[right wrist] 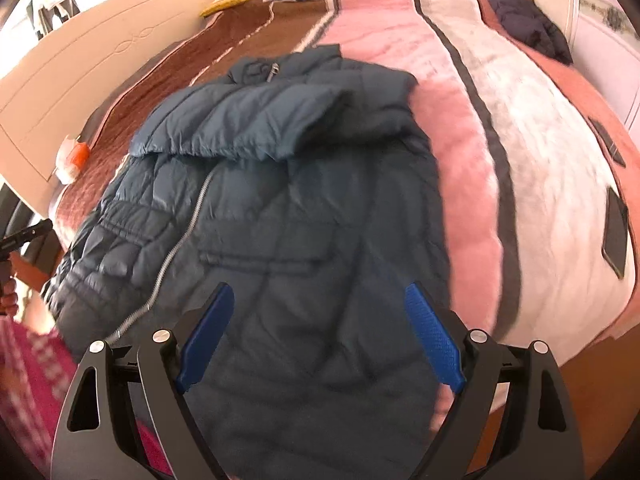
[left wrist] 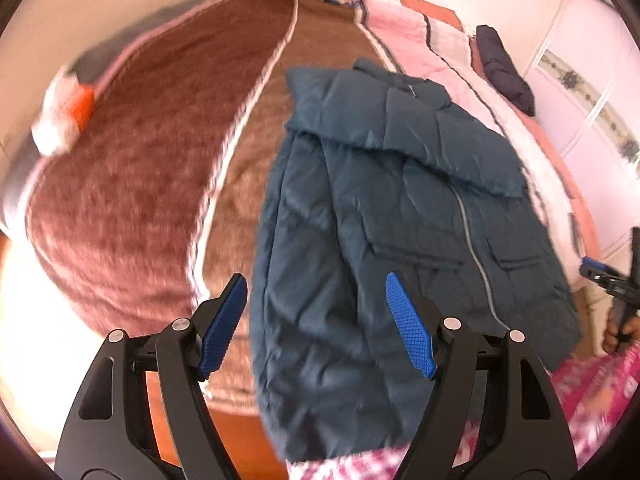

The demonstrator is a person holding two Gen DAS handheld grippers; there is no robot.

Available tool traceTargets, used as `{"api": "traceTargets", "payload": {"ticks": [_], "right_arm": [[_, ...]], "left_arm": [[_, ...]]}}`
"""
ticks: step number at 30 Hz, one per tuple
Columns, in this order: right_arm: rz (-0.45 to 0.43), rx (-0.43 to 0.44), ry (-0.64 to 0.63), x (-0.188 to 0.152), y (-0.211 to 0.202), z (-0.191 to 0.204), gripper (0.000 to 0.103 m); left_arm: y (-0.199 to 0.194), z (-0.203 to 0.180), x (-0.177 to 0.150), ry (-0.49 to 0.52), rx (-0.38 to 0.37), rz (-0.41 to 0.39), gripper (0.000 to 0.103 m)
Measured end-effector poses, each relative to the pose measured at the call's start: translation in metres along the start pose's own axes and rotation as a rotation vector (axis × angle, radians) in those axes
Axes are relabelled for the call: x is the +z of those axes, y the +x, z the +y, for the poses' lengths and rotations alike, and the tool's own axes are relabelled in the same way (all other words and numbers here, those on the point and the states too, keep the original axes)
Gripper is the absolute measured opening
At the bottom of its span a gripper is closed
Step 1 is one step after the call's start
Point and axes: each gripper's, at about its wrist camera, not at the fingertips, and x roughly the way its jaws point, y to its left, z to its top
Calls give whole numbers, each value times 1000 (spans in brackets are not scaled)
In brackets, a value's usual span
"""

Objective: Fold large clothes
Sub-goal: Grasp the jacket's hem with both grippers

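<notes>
A dark teal quilted jacket [left wrist: 380, 220] lies front up on the bed, zipper closed, its sleeves folded in across the chest. My left gripper [left wrist: 316, 284] hovers open over the jacket's lower left edge, nothing between its blue pads. In the right wrist view the same jacket [right wrist: 280, 220] fills the middle, and my right gripper [right wrist: 320, 292] hangs open above its hem, holding nothing. The other gripper shows at the far right edge [left wrist: 612, 280] and far left edge [right wrist: 20, 240] of the two views.
The bed wears a striped fleece blanket, brown [left wrist: 132, 184] to the left and pink and white [right wrist: 540, 160] to the right. A dark navy garment [right wrist: 524, 20] lies at the far right corner. An orange and white item [left wrist: 64, 116] sits at the left edge. Pink patterned clothing of the person [left wrist: 592, 392] shows below.
</notes>
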Motion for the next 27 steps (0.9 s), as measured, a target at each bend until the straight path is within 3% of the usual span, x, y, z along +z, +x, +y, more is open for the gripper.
{"api": "traceTargets", "payload": {"ticks": [7, 16, 22, 25, 27], "right_arm": [[75, 85, 172, -42, -24, -61, 85], [128, 134, 377, -97, -27, -100, 85], [128, 355, 506, -104, -13, -103, 85], [150, 407, 503, -100, -4, -94, 84], [189, 428, 494, -101, 5, -87, 76]], "left_arm": [[2, 29, -37, -109, -136, 96, 71], [15, 29, -64, -131, -205, 154, 71], [18, 33, -67, -189, -243, 157, 71], [21, 36, -69, -226, -269, 163, 71], [24, 39, -71, -246, -286, 173, 71]]}}
